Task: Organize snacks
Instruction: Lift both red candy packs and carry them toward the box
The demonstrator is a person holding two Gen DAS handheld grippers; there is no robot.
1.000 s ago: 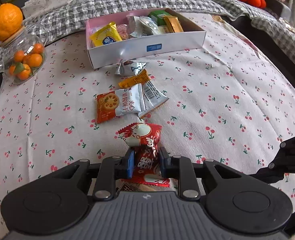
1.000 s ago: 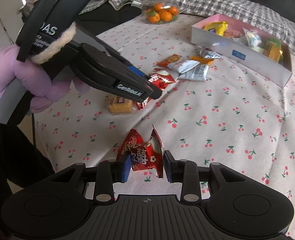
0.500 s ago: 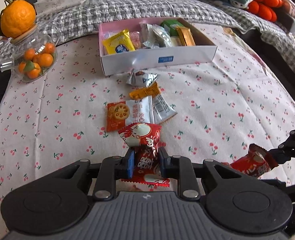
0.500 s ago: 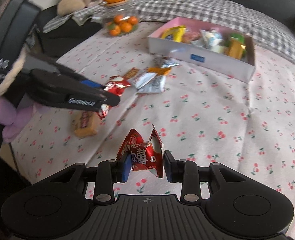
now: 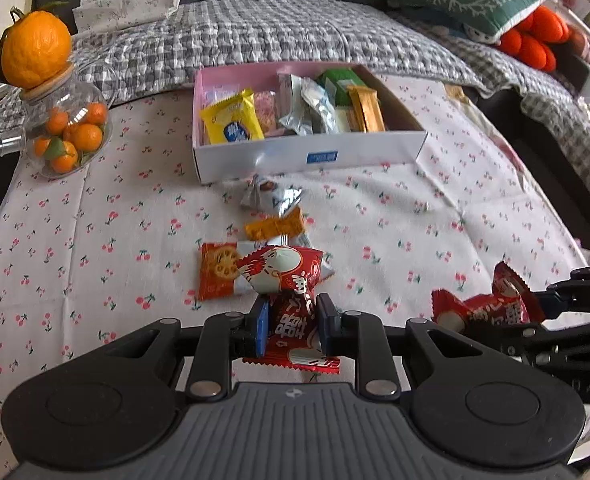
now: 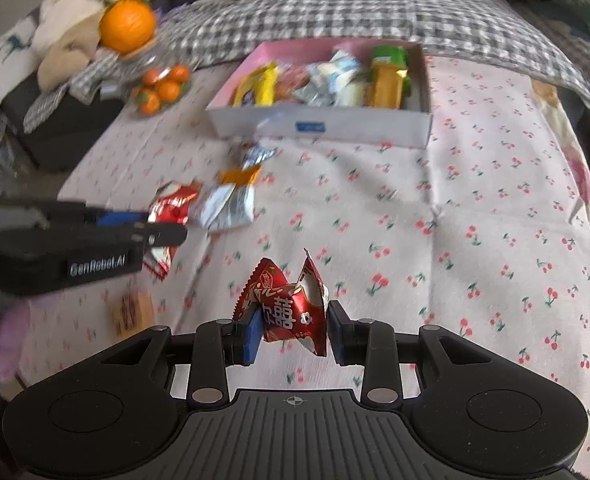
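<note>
Red crinkly foil snack packets (image 5: 291,312) (image 6: 291,312) are being held mid-body by both clenched jaws, light, slippery, crushable.

Right wrist view: motion blur is smearing the box (image 6: 323,126) and loose packets ahead of the gripper.
Left gripper (image 6: 167,228): its body is running off the picture's left edge.
Small brown snack (image 6: 131,309): blur is hiding its print.
Silver-orange packet (image 5: 225,270): the held red packet (image 5: 291,304) is covering its right half.
</note>
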